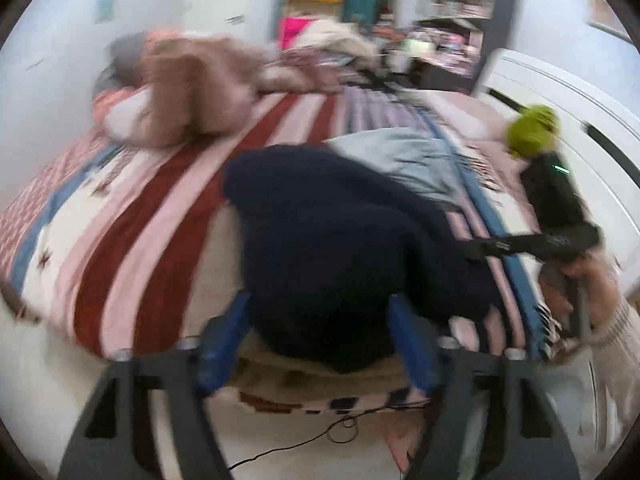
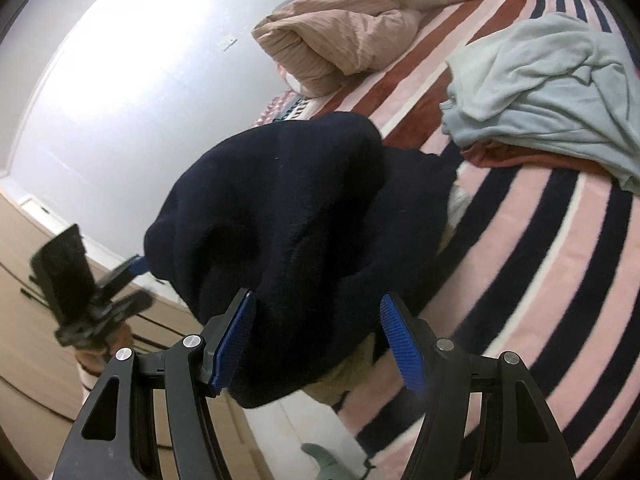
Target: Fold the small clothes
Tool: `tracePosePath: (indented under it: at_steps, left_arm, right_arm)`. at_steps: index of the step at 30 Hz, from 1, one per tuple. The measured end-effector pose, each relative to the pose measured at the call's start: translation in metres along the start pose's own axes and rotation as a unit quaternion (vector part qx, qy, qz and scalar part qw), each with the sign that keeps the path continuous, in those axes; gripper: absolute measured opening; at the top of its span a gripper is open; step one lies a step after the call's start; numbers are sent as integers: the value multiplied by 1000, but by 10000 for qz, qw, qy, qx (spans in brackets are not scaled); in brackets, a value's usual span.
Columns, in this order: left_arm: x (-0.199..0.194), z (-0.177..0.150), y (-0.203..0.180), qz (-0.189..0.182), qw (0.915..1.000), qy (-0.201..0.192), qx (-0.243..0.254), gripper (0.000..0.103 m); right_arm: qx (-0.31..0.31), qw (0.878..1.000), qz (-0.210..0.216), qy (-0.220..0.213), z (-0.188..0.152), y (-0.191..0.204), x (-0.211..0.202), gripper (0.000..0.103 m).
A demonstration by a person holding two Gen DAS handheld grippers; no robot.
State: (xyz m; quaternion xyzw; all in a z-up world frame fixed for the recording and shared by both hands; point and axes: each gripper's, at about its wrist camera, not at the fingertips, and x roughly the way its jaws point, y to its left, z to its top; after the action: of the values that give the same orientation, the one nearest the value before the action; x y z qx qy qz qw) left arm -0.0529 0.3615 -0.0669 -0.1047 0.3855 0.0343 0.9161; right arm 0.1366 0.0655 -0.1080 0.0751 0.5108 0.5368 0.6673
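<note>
A dark navy fleece garment [image 1: 340,248] lies bunched at the near edge of the striped bed [image 1: 132,216]. My left gripper [image 1: 320,344] is open, its blue pads on either side of the garment's near end. In the right wrist view the same navy garment [image 2: 288,208] bulges up between the blue pads of my right gripper [image 2: 320,340], which is open around it. A pale blue garment [image 2: 552,88] lies crumpled on the bed behind; it also shows in the left wrist view [image 1: 404,160].
A beige quilt [image 1: 192,88] is heaped at the bed's far left. The right gripper's body with a green top [image 1: 536,132] shows at the bed's right edge. A cable [image 1: 320,436] lies on the floor below. A white wall [image 2: 120,80] is left of the bed.
</note>
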Motion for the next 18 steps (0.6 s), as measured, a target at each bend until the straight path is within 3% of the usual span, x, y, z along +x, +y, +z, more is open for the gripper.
tracePosePath:
  at_steps: [2, 4, 11, 13, 15, 18]
  left_arm:
    - [-2, 0, 13, 44, 9998, -137, -148, 49]
    - [-8, 0, 23, 244, 9988, -354, -214, 43]
    - [-4, -12, 72, 478, 9952, -410, -754, 44]
    - [7, -19, 86, 874, 9916, -209, -926, 44]
    - [15, -26, 98, 618, 9907, -116, -1204, 44]
    - [9, -33, 101, 135, 9896, -304, -1398, 44]
  right_arm:
    - [-54, 10000, -11, -1, 2, 7, 5, 62]
    - [-87, 9999, 55, -14, 5, 15, 12, 62]
    - [-339, 9990, 280, 51, 13, 49, 35, 62]
    - [-369, 9988, 314, 87, 12, 54, 40, 62]
    - [-360, 9988, 293, 155, 11, 56, 47, 62]
    - [-413, 9988, 129, 210, 7, 57, 52, 62]
